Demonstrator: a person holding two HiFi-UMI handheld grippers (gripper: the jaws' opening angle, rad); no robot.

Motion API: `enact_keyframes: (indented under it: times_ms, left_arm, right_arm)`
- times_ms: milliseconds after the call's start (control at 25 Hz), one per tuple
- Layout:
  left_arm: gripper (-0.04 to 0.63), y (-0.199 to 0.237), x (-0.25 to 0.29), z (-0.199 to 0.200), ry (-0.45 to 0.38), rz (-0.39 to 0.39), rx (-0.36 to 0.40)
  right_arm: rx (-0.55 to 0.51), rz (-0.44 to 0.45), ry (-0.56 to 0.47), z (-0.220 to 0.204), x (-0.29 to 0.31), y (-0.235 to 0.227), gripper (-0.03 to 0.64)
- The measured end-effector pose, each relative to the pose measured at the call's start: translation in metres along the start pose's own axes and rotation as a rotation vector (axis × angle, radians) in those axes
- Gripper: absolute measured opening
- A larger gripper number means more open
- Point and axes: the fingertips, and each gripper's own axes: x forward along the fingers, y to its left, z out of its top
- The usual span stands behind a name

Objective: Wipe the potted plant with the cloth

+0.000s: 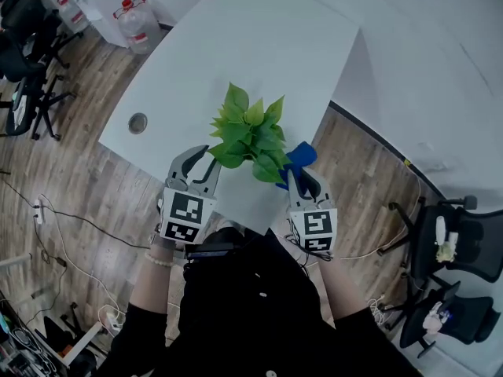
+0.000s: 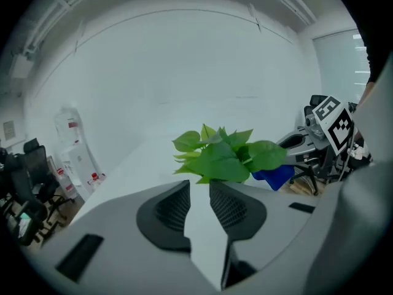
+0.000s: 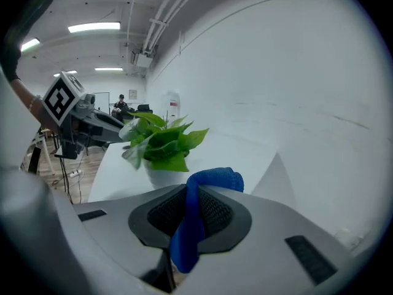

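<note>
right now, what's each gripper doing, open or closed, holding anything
Left gripper: open by a narrow gap, nothing between its jaws.
Right gripper: shut on the blue cloth.

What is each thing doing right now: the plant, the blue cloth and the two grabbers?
potted plant: standing upright on the white table.
blue cloth: pinched between two jaws, top end flopped over.
left gripper: jaws a little apart, nothing between them.
right gripper: closed on the blue cloth, beside the plant.
</note>
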Motion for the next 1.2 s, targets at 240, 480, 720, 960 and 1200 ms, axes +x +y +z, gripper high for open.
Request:
enact_keyframes:
  times_ms: [240, 480, 720, 960, 1200]
  left_arm:
    - [0.028, 0.015, -0.026, 0.044, -0.103, 0.073, -0.044]
    - [0.017, 0.005, -0.046, 0.083, -0.14, 0.076, -0.002]
    - [0.014, -0.016, -0.063, 0.115, -0.208, 0.033, 0.022]
    - [0.014, -0.025, -0.075, 0.129, -0.232, 0.016, 0.043]
    - [0.014, -0.023, -0.087, 0.139, -0.222, 0.039, 0.003]
  right_arm:
    - [-0.081, -0.067, -0.067, 0.035, -0.021, -0.027, 0.08]
    - [-0.111, -0.073, -0.167, 0.082, -0.044, -0.03, 0.08]
    - [-0.099, -0.055, -0.272, 0.124, -0.064, -0.025, 0.08]
    - [-0.114, -0.012, -0.356, 0.158, -0.081, -0.013, 0.08]
    - [-0.085, 0.018, -0.363, 0.165, -0.087, -0.009, 0.08]
